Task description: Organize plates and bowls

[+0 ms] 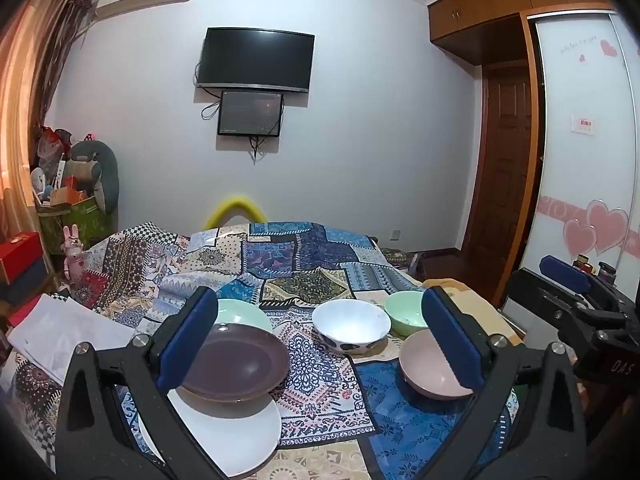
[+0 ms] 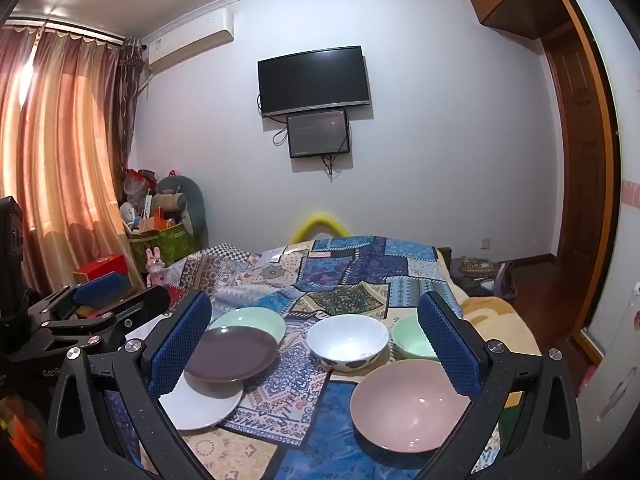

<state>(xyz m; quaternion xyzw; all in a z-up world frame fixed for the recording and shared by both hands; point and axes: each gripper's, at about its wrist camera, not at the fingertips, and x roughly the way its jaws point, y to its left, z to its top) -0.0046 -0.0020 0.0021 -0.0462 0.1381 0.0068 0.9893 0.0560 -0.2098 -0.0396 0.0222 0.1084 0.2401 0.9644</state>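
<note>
On the patchwork cloth (image 1: 304, 272) lie three overlapping plates: a brown plate (image 1: 240, 364) (image 2: 232, 354) resting on a white plate (image 1: 232, 436) (image 2: 200, 404) and a mint plate (image 1: 244, 314) (image 2: 252, 320). To the right stand a white patterned bowl (image 1: 350, 326) (image 2: 347, 342), a mint bowl (image 1: 404, 312) (image 2: 412, 340) and a pink bowl (image 1: 430, 364) (image 2: 408, 404). My left gripper (image 1: 320, 340) hangs open above them, holding nothing. My right gripper (image 2: 316, 344) is open too, also seen as the right gripper (image 1: 568, 276) at the left wrist view's edge.
The cloth covers a bed. A white paper sheet (image 1: 64, 332) lies at the left. Boxes and bags (image 2: 160, 236) pile up by the curtain. A TV (image 1: 256, 60) hangs on the far wall; a wardrobe (image 1: 580, 140) and a door stand on the right.
</note>
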